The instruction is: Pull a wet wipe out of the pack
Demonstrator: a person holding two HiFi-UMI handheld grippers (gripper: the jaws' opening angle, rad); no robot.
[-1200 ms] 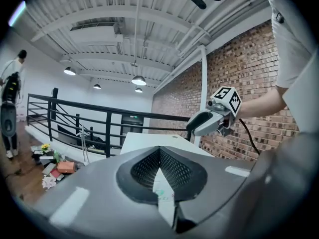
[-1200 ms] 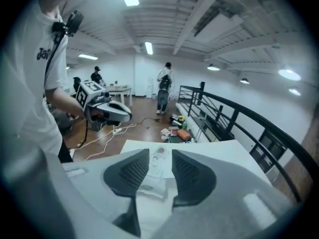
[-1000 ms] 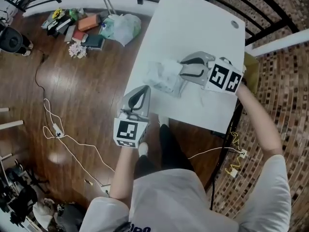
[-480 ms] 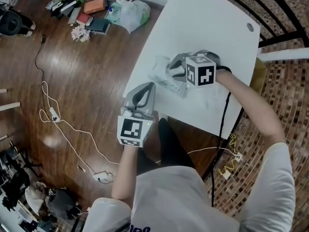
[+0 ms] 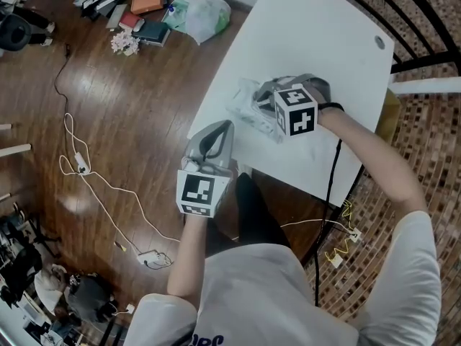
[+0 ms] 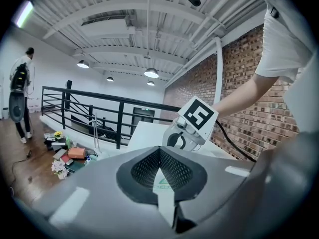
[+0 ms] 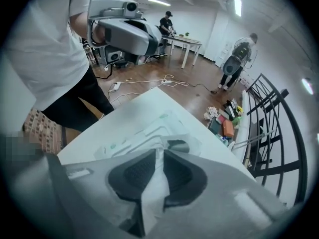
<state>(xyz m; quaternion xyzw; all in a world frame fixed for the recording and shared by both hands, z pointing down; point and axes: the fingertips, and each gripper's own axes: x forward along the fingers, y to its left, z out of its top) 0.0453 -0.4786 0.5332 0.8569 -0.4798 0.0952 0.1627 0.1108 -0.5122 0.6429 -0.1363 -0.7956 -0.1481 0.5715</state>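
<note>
Wet wipe pack point(image 5: 247, 105) lies on the white table point(image 5: 317, 34), toward its 8 o'clock edge. 1 wet wipe point(image 7: 157, 185) is pinched between the pads of the right gripper point(image 7: 160, 153), whose jaws have just been closing over the pack. At the pack's 7 o'clock, the left gripper point(image 5: 215, 137) hangs with its jaws together, holding nothing.

White table point(image 5: 302, 34) with rounded corners, a small round hole point(image 5: 379, 42) near one corner, wet wipe pack point(image 5: 246, 107) lying flat on it
</note>
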